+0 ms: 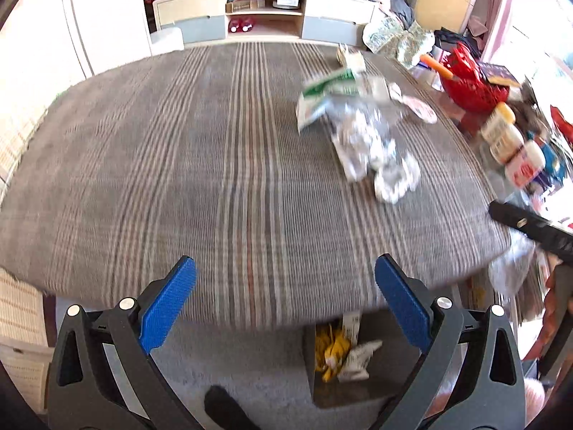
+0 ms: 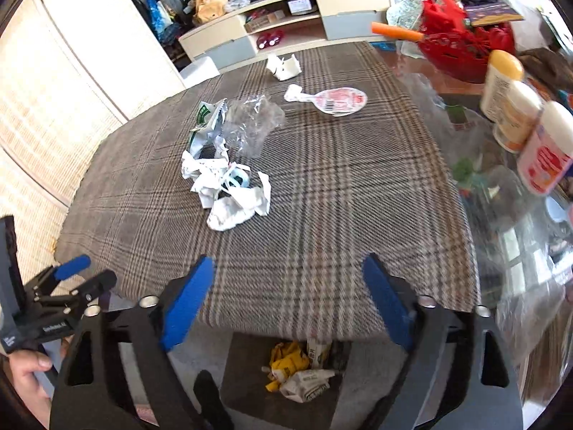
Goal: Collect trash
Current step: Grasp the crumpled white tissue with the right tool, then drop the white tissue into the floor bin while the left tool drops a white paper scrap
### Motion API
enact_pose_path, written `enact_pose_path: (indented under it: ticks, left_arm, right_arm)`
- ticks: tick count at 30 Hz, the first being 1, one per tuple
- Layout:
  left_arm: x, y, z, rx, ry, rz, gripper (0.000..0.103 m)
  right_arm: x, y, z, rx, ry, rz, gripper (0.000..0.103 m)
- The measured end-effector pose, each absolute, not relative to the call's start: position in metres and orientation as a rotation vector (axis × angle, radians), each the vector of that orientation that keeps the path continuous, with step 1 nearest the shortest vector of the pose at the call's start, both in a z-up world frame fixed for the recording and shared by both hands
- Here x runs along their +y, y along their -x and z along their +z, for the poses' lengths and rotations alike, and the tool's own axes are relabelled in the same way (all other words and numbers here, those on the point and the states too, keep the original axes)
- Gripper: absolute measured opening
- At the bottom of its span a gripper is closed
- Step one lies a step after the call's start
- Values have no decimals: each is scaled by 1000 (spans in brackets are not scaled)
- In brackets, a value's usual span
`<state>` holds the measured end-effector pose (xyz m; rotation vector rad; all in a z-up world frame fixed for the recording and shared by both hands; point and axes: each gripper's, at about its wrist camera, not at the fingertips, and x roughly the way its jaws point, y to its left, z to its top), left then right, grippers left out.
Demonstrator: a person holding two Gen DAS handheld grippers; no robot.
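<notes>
Trash lies on a plaid tablecloth [image 2: 322,215]: crumpled white paper [image 2: 229,190], a green-white wrapper [image 2: 206,125], clear crumpled plastic [image 2: 250,125], a pink-white foil lid [image 2: 336,100] and a torn white carton [image 2: 284,66]. The same pile shows blurred in the left wrist view [image 1: 365,132]. A dark bin [image 2: 286,376] on the floor below the table's near edge holds yellow and white wrappers; it also shows in the left wrist view [image 1: 343,358]. My left gripper [image 1: 284,304] and right gripper [image 2: 286,301] are both open and empty, at the near edge above the bin.
Bottles [image 2: 515,107] and a red basket [image 2: 462,46] with an orange handle stand on the glass table part at the right. A TV cabinet [image 2: 286,25] is behind the table. The left gripper shows at the right wrist view's left edge [image 2: 71,279].
</notes>
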<state>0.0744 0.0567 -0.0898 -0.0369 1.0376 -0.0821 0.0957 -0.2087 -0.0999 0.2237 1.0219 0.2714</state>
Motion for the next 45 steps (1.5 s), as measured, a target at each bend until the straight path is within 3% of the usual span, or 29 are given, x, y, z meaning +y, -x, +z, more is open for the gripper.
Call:
enact_pose_path:
  ticks: [4, 14, 17, 18, 20, 21, 23, 32, 35, 36, 45]
  left_arm:
    - [50, -104, -83, 1019, 2, -66, 95]
    - [33, -161, -87, 998, 36, -81, 95]
    - [31, -174, -90, 1006, 61, -89, 95]
    - [31, -179, -91, 1014, 76, -92, 95]
    - [29, -184, -93, 1021, 92, -94, 95]
    - [29, -186, -94, 1021, 94, -97, 94]
    - [27, -190, -95, 1016, 98, -104, 92]
    - [6, -204, -107, 1041, 83, -190, 59]
    - [-1, -208, -109, 1034, 69, -219, 27]
    - [-3, -209, -110, 1037, 61, -226, 8]
    - [-4, -192, -80, 971, 3, -219, 4]
  right_arm:
    - [-194, -128, -111, 1059, -218, 285, 48]
    - [-173, -176, -139, 1095, -252, 323, 47]
    - [-163, -180, -150, 1102, -247, 352, 38]
    - [-160, -178, -150, 1083, -229, 356, 26]
    - [-155, -176, -151, 1076, -222, 382, 19]
    - [-156, -173, -149, 1066, -216, 380, 10]
    - [-160, -168, -146, 1058, -207, 374, 10]
    - [-212, -139, -138, 1039, -142, 279, 9]
    - [-221, -136, -148, 1056, -146, 260, 9]
    - [-223, -134, -149, 1054, -163, 265, 9]
    - [-221, -127, -141, 1047, -150, 258, 9]
